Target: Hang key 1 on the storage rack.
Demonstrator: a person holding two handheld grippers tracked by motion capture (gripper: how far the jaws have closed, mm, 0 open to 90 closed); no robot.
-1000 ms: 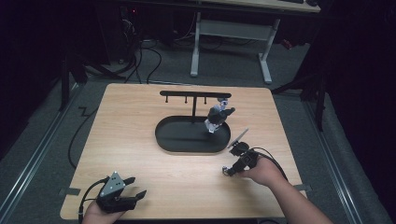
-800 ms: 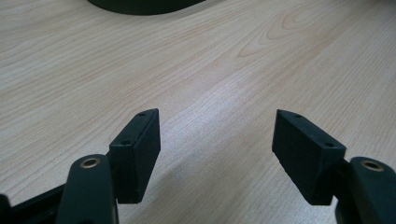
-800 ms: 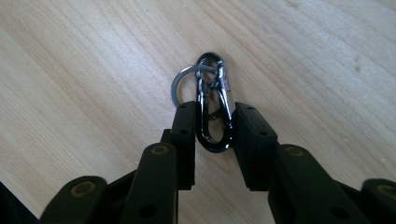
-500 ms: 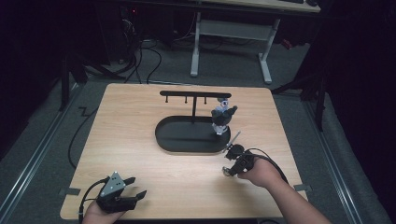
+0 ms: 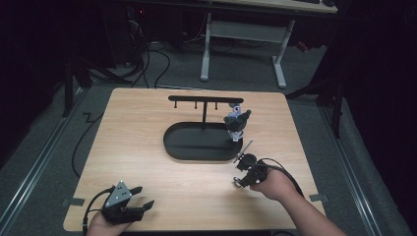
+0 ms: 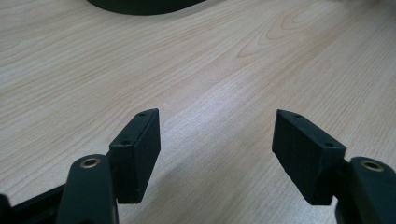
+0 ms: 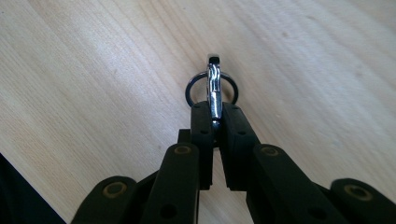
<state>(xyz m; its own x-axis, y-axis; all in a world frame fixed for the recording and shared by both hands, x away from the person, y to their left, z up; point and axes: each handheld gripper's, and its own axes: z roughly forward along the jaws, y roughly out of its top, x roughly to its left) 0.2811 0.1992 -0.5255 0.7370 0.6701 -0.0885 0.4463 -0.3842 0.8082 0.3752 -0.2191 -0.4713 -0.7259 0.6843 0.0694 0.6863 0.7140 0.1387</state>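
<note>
Keyring clasp (image 7: pixel 214 88), shiny chrome, thin flat clip with a round split ring looped behind it, pinched edge-on between the right gripper (image 7: pixel 214 116) pads; jaws have just closed onto it, matte black blocky plastic with brass-coloured pivot pins. Clasp sits low over pale wood table (image 7: pixel 93 70), fine straight grain, near the front right part of the top. High view: right gripper (image 5: pixel 244 169) in a hand (image 5: pixel 270 184), a thin silver piece sticking out from it toward the tray. Left gripper (image 6: pixel 217 140) at front left edge, jaws spread wide, nothing between, flat rectangular pads with small screw holes, over bare grain. Farther: oval black tray (image 5: pixel 177 147), smooth low rim, mid-table. Black T-shaped rack (image 5: pixel 204 101) rises from it, slim post, crossbar with short pegs. Grey lumpy figure (image 5: pixel 236 123) stands at tray's right end, details too small.
</note>
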